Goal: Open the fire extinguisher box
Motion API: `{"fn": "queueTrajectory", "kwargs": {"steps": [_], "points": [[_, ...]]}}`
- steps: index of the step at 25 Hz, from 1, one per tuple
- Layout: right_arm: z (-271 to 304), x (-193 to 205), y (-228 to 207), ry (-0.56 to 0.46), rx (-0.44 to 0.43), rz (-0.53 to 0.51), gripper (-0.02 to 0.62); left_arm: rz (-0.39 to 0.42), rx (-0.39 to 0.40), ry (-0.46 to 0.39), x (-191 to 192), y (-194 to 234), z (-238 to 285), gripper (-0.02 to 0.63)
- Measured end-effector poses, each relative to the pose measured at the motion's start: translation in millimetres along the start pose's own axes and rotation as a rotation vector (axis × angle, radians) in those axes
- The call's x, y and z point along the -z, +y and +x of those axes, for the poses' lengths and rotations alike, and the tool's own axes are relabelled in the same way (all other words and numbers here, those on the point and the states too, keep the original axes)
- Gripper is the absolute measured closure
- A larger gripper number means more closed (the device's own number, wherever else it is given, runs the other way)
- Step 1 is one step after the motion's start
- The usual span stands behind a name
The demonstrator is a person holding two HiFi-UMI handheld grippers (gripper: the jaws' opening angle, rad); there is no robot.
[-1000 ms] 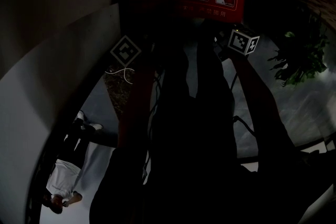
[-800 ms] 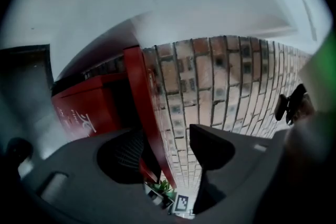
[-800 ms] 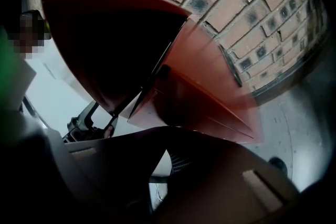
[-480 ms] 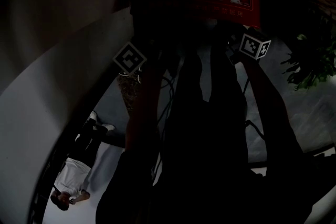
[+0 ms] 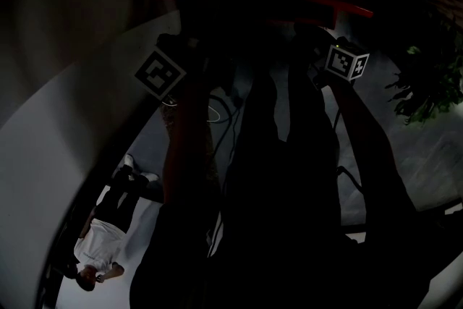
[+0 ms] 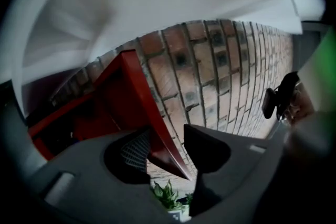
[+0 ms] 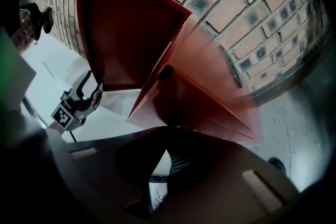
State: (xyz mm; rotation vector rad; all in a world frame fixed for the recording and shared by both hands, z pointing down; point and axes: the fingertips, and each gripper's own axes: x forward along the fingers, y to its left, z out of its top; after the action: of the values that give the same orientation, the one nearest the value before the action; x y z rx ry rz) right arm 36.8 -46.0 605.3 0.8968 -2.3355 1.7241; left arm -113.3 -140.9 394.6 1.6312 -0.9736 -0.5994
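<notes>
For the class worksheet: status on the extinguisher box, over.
Left gripper jaws just closing round raised lid edge. Right gripper by box, grip unclear. Nothing blocking.

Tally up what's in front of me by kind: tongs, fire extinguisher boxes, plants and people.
Tongs: 2, the left tongs and the right tongs
Red fire extinguisher box: 1
Green plant: 1
Person in a white shirt: 1
Total: 5

Glossy red metal box door [image 6: 152, 118], rough matt brick wall [image 6: 220, 71]
</notes>
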Motion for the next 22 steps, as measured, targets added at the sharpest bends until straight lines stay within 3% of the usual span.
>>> {"fn": "queueTrajectory", "kwargs": {"steps": [12, 16, 20, 22], "points": [[1, -3, 0, -0.018, -0.016, 0.034, 0.6, 0.132, -0.012, 0.004, -26, -14, 39, 0.403], [0, 4, 3, -0.007, -0.014, 0.022, 0.6, 0.233, -0.05, 0.024, -32, -17, 44, 0.403], [-2, 8, 2, 0.012, -0.013, 0.009, 0.6, 0.387, -0.104, 0.063, -38, -13, 55, 0.403], [0, 3, 2, 0.011, -0.015, 0.017, 0.6, 0.418, -0.109, 0.072, -46, -14, 68, 0.403]]}}
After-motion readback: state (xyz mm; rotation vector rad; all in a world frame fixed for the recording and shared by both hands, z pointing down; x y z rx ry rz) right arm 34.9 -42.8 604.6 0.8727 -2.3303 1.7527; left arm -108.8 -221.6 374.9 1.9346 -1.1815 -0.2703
